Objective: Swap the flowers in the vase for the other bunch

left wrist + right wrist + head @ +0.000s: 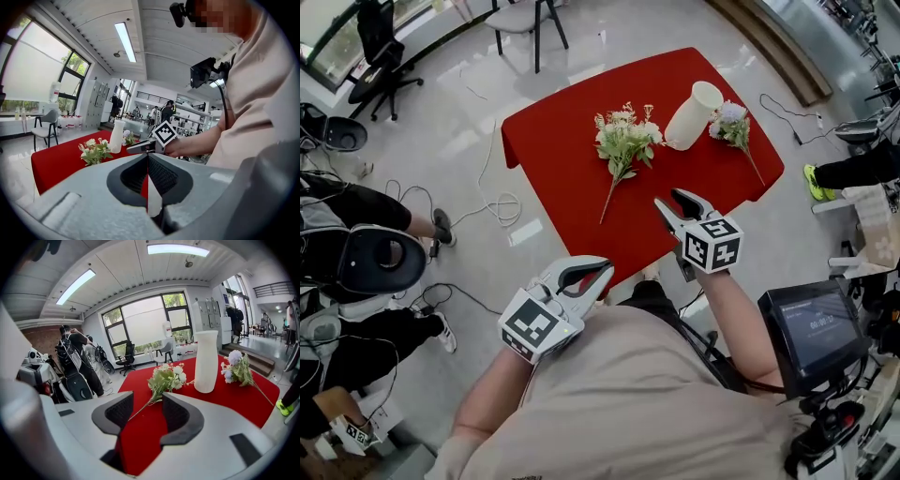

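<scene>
On the red table (555,150) a white vase (693,114) stands upright with no flowers showing in it. Left of it lies a white-and-green bunch (624,141), its stem pointing toward me. A lilac bunch (732,125) lies at the vase's right. My right gripper (671,201) hovers over the table's near edge, open, with nothing between the pads; in its own view the white bunch (166,377) and the vase (206,362) are ahead. My left gripper (607,275) is off the table's near corner, shut and empty.
Cables (492,202) trail over the floor left of the table. A chair (525,19) stands behind it, an office chair (380,56) at far left. A seated person's legs (366,211) are at left. A small screen (814,328) sits at my right.
</scene>
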